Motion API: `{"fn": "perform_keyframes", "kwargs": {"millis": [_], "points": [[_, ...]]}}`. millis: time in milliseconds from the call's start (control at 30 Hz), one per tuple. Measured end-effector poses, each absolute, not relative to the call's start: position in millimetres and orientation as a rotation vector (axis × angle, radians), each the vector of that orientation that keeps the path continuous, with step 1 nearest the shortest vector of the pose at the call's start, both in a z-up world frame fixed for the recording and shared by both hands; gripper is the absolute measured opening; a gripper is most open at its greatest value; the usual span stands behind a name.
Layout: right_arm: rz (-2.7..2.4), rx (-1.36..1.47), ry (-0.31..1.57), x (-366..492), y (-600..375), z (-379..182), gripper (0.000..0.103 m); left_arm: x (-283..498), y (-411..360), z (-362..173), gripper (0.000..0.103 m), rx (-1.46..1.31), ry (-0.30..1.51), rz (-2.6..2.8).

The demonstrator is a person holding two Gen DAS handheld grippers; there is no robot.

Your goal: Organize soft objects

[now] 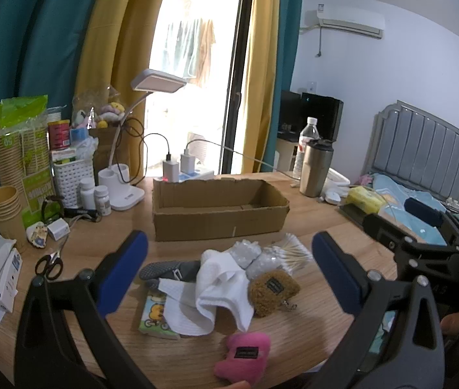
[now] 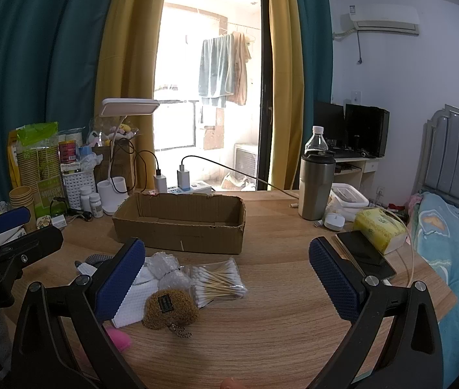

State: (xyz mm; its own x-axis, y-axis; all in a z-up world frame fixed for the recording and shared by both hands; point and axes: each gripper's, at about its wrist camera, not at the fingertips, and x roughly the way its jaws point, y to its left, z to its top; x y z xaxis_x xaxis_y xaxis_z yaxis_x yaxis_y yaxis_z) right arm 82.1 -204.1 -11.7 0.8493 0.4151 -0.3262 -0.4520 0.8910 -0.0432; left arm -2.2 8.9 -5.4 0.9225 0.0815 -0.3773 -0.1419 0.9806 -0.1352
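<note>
I saw bare table (image 2: 278, 324) in front of the right gripper (image 2: 226, 275), open for a pass. The cardboard box (image 2: 177, 227) blocked the way behind the soft pile (image 1: 223, 285). A steel tumbler (image 2: 315, 188) and phone (image 2: 365, 253) crowded the right; scissors (image 1: 49, 264) and paper cups (image 1: 4, 207) hemmed the left.

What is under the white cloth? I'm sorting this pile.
The white cloth drapes over a grey sock and a cartoon booklet; their covered parts, and anything deeper, stay hidden.
</note>
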Motion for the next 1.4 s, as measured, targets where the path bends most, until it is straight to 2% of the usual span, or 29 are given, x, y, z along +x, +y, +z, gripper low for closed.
{"fn": "perform_keyframes", "kwargs": {"millis": [533,1400], "points": [[0.454,-0.116,0.340,85.7,-204.6,-20.0,0.103,8.0,12.2,-21.9,0.102,-0.166,0.437,0.126],[0.529,-0.120,0.606,137.9,-172.9,-83.9,0.103,55.4,28.6,-76.8,0.101,-0.182,0.632,0.128]]}}
